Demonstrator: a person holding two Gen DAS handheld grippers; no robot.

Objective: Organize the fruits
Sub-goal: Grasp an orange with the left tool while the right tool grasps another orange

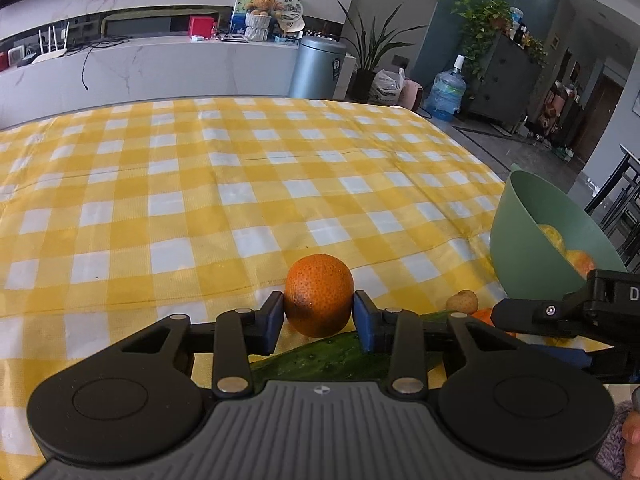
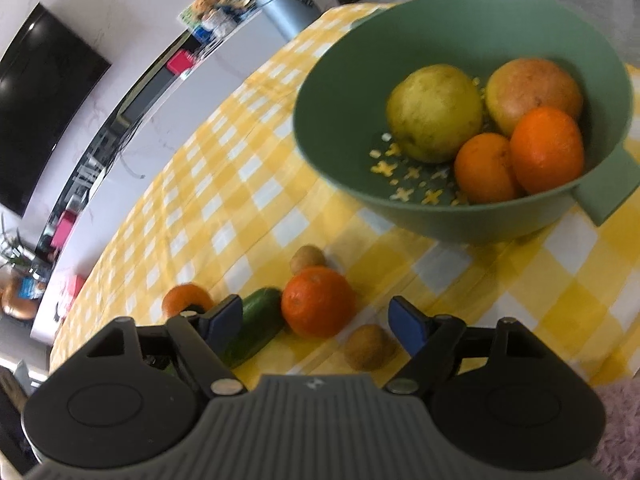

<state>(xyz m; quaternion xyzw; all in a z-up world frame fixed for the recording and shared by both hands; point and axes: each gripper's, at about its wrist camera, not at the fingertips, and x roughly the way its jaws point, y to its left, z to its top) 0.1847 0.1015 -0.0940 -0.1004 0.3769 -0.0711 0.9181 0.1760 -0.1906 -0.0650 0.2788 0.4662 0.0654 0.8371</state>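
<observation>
Orange [image 1: 319, 295], round, deep orange with dark speckled pores and a browner shaded underside, sitting pinched between the blue pads [image 1: 365, 320] of the left hand-held gripper [image 1: 319, 318], just above a dark green cucumber [image 1: 320, 358] lying on the yellow-and-white checked cloth [image 1: 200, 184] of the counter. Clenching on the fruit at its widest part, both pads touching the peel. Hovering well left of the green bowl [image 1: 520, 248], with a small brownish fruit [image 1: 462, 301] between.

Right hand-held gripper [image 2: 316, 320] gaping wide, grasping nothing, blue pads [image 2: 408, 326] spread to either side of a second orange [image 2: 318, 302] resting on the cloth near the bowl [image 2: 440, 216]. Lying beside that orange: the cucumber [image 2: 256, 326], a brown kiwi-like fruit [image 2: 370, 346] and another small brown one [image 2: 307, 258]. Holding inside the bowl: a yellow-green pear-like fruit [image 2: 436, 114], a reddish-yellow fruit [image 2: 534, 92] and two oranges [image 2: 546, 148], touching one another.
</observation>
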